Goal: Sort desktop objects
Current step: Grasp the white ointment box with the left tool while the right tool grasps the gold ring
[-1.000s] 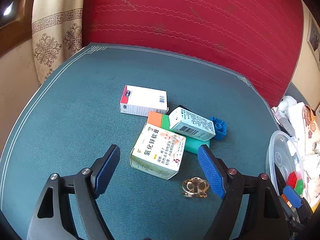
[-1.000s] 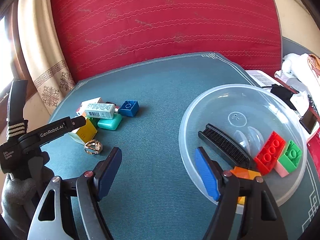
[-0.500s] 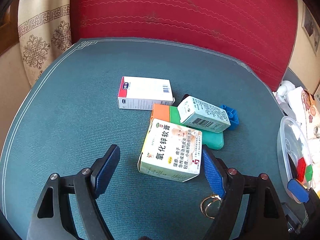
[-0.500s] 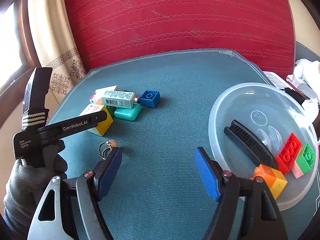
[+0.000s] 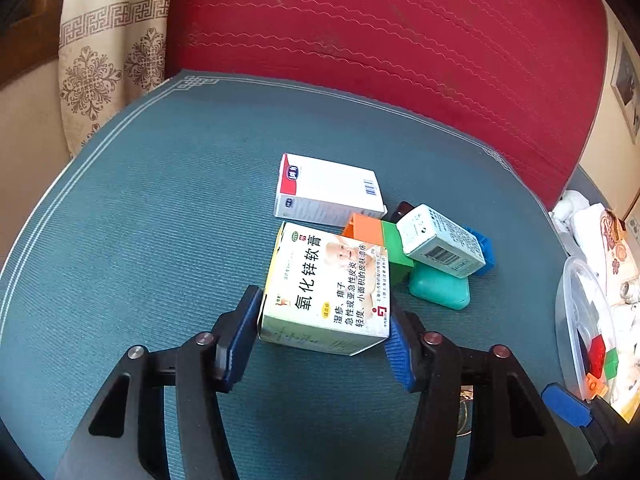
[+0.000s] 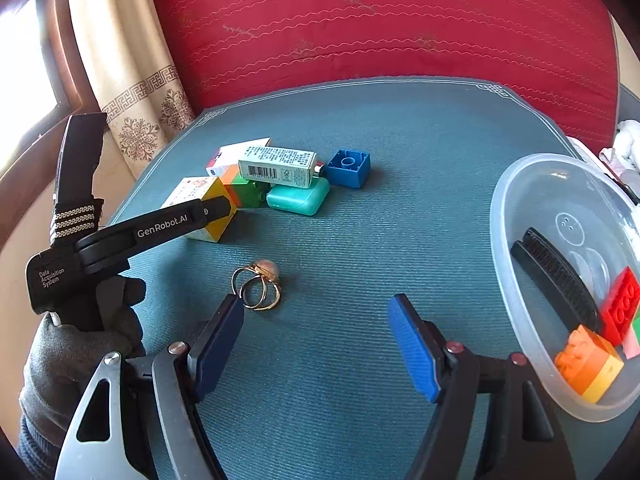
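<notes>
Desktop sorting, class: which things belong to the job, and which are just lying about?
Job: left gripper around ointment box, white box, small carton, blue brick, ring, clear bowl.
Lying about: red cushion, curtain, white cloth.

The left wrist view sits low and close to the ointment box [image 5: 326, 288], facing the red cushion [image 5: 380, 28]. The right wrist view looks from farther right. Both share the box pile.

The teal woven desk mat [image 6: 360, 248] looks ribbed and matt. The printed yellow-sided cardboard box [image 5: 326, 286] has a slight sheen. The clear plastic bowl [image 6: 520, 200] looks smooth and glossy, the gold metal ring [image 6: 258, 290] shiny.
</notes>
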`<state>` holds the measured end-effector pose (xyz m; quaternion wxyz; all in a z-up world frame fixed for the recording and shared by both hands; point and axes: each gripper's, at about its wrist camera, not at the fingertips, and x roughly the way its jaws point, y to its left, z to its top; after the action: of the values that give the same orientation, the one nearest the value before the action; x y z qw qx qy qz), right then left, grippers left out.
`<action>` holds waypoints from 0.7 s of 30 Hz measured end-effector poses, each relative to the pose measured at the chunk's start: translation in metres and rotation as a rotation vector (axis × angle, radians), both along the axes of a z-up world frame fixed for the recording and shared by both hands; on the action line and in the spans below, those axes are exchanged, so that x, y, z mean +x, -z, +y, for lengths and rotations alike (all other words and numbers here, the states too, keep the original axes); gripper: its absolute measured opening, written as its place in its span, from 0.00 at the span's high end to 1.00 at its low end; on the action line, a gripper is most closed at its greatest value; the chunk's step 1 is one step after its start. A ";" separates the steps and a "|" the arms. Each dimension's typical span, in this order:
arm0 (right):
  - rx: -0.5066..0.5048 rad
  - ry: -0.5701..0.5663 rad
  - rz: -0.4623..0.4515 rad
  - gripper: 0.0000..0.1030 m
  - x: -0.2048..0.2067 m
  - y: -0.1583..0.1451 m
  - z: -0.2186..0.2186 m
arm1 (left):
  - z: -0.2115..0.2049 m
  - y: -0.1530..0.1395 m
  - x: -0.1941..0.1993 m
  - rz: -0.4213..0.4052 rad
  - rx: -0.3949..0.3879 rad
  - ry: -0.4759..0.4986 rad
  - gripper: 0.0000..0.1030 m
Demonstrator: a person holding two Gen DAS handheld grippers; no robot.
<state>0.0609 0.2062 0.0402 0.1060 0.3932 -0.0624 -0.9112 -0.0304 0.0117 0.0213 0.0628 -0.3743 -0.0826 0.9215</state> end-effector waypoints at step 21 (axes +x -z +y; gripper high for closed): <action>0.083 -0.088 -0.049 0.39 -0.030 0.019 -0.051 | -0.020 -0.003 0.008 0.046 -0.026 -0.120 0.42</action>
<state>0.0305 0.1551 0.0215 0.1277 0.4219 -0.0096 -0.8975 -0.0222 -0.0079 0.0238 0.0046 -0.3483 -0.0915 0.9329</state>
